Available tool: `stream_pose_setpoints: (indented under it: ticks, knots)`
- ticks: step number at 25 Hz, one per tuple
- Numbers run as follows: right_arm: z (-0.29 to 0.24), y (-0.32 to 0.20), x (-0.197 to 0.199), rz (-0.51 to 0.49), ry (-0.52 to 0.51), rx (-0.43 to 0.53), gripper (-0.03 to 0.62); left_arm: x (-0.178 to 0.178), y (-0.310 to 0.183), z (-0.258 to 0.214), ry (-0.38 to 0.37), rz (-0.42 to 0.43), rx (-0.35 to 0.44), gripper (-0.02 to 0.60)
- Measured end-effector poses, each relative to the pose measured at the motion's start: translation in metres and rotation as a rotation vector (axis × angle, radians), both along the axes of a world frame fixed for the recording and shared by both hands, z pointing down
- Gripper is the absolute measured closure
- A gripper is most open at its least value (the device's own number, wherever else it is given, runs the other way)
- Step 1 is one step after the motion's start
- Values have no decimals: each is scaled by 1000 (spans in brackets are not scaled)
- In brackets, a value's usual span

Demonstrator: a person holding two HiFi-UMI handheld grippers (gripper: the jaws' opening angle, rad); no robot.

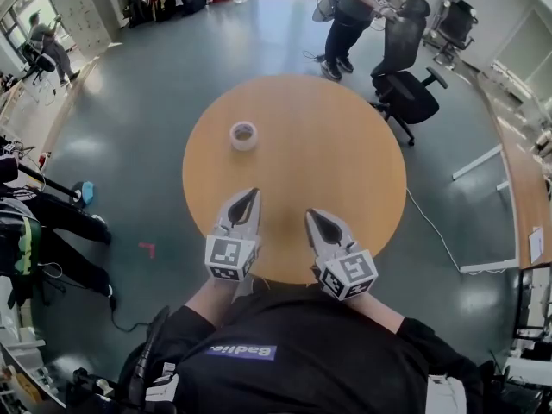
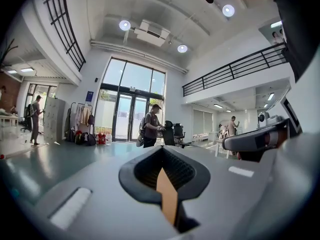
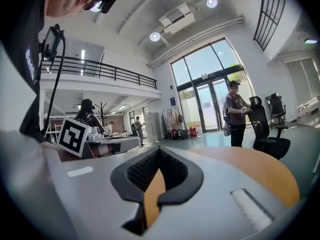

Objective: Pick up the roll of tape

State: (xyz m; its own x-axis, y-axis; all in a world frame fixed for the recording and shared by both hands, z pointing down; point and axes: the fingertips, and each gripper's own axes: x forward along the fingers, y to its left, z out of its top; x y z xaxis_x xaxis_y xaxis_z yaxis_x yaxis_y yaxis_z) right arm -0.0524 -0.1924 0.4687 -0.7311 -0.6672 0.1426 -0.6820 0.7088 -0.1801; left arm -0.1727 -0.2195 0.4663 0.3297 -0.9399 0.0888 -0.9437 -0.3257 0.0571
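The roll of tape [image 1: 243, 135], white with a hollow core, lies flat on the far left part of the round wooden table [image 1: 345, 145]. My left gripper [image 1: 253, 194] hovers over the near edge of the table, shut and holding nothing, its tip pointing toward the tape but well short of it. To its right my right gripper [image 1: 311, 215] is also shut and holds nothing. In the left gripper view the left gripper [image 2: 163, 151] has its jaws together, and the tape is hidden behind them. The right gripper [image 3: 159, 153] looks out over the tabletop [image 3: 260, 169].
A black office chair [image 1: 408, 86] stands past the table's far right edge, with a person [image 1: 352, 11] beside it. Another person's legs [image 1: 60, 218] reach in from the left. A long desk [image 1: 519, 179] runs along the right. Bags and clothes lie by the far doors.
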Motion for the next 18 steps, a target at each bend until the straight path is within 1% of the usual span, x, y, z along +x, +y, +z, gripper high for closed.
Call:
stream_pose_setpoints:
  ticks: [5, 10, 18]
  knots:
    - [-4, -26, 18, -19, -8, 16, 591, 2, -25, -1, -66, -44, -5, 565]
    - [-4, -37, 34, -9, -14, 4, 591, -3, -47, 17, -120, -61, -47, 565]
    - [6, -49, 37, 27, -4, -21, 591, -35, -99, 41, -222, -70, -91, 563]
